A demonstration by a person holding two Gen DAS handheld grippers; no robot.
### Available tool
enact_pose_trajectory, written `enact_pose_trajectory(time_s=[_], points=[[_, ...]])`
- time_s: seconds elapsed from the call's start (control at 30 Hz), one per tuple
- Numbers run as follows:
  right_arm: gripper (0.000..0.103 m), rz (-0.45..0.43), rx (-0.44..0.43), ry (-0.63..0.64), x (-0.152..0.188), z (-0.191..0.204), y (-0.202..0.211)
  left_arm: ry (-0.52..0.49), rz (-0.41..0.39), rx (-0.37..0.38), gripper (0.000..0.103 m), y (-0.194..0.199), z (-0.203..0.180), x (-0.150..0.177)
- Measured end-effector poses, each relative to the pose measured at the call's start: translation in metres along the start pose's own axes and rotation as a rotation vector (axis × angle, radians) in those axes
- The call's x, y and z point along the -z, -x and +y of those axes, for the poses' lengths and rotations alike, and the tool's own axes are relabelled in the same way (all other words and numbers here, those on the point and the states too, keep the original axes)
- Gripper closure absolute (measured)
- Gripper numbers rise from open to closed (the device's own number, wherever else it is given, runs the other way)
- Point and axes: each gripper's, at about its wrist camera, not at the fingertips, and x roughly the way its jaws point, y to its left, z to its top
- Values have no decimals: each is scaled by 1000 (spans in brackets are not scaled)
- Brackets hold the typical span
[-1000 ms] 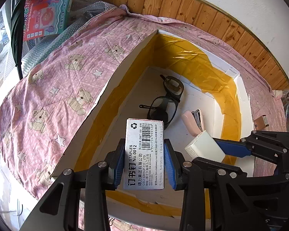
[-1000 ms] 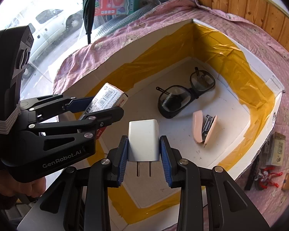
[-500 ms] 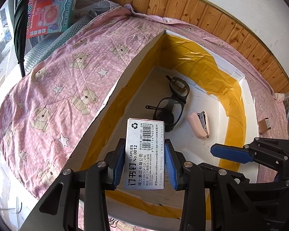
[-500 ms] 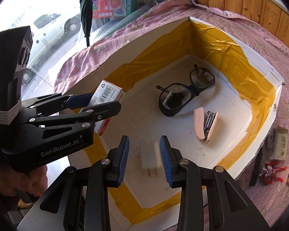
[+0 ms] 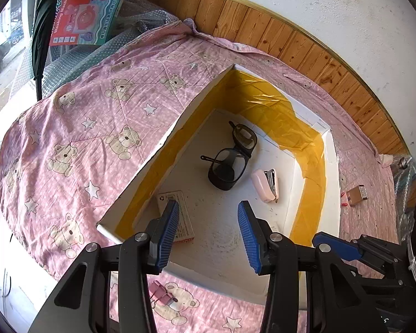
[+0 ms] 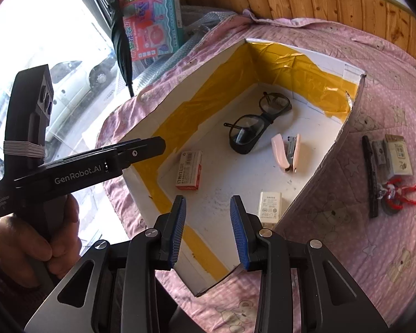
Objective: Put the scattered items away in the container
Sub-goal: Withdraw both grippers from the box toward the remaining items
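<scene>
Both claws stand wide and hold nothing: the left claw (image 5: 208, 233) and the right claw (image 6: 208, 229) hover above the near edge of the white cardboard box lined with yellow tape (image 6: 266, 55).

On the box floor lie four items: black-framed safety glasses (image 6: 253, 123), a pink stapler (image 6: 287, 152), a small white-and-red staples box (image 6: 190, 169) and a white rectangular charger plug (image 6: 270, 205).

Items remaining on the pink bear-print cloth covering the surface (image 5: 77, 138): a black pen (image 6: 370, 176), a small beige carton (image 6: 399, 155) and a red-and-white toy figure (image 6: 398, 194) to the box's right; a pink binder clip (image 5: 159, 295) at its near side.

Assessment: task part done.

Risks: the box's right wall looks torn and leaning, so a claw crossing it could collapse it or shift the box. The pen, carton and toy lie close together; a wide claw may drag a neighbour. The loose cloth may bunch under a low grasp.
</scene>
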Motion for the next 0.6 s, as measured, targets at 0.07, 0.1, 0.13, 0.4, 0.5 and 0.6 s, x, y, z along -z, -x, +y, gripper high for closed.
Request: enact_pose_trajectory(time_s=[0.07, 0.1, 0.13, 0.4, 0.5, 0.6], points=[[67, -7, -8, -5, 6, 3, 5, -2, -2, 11, 57, 6, -4, 5], [67, -12, -10, -8, 9, 4, 7, 0, -5, 12, 57, 9, -6, 8], [67, -18, -11, -14, 12, 4, 10, 3, -8, 15, 57, 12, -7, 10], [67, -43, -30, -48, 37, 3, 30, 4, -23, 22, 57, 34, -18, 29], [67, -58, -33, -54, 44, 2, 39, 5, -29, 28, 57, 40, -23, 35], [67, -71, -34, -63, 51, 0, 48, -8, -35, 35, 57, 46, -33, 40]])
